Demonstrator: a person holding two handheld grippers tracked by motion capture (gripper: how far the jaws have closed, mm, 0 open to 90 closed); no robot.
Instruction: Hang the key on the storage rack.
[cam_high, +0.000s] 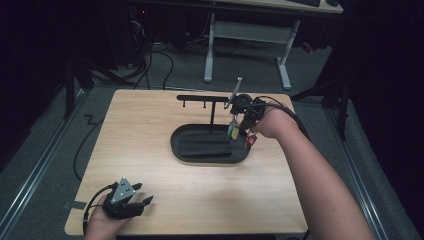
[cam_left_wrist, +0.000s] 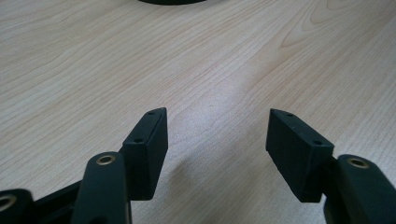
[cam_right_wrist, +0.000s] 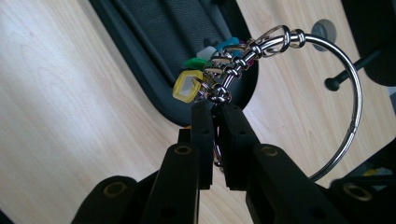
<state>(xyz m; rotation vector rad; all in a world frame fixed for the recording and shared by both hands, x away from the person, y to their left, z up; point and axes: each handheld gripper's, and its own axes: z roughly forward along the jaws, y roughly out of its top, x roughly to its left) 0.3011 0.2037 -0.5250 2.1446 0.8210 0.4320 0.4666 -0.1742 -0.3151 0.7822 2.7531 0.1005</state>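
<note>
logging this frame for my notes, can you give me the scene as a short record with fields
table: light wood
tray: black oval, mid-table
rack: black T-shaped stand with pegs, rising from the tray
key ring: large metal ring strung with coloured tags, hanging over the tray's right end
right gripper: shut on key ring, near the rack's right end
left gripper: open, nothing between the jaws, low over the table's near left corner

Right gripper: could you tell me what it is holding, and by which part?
The right gripper is shut on the key ring, clamping the metal ring beside its bunched coloured keys.
</note>
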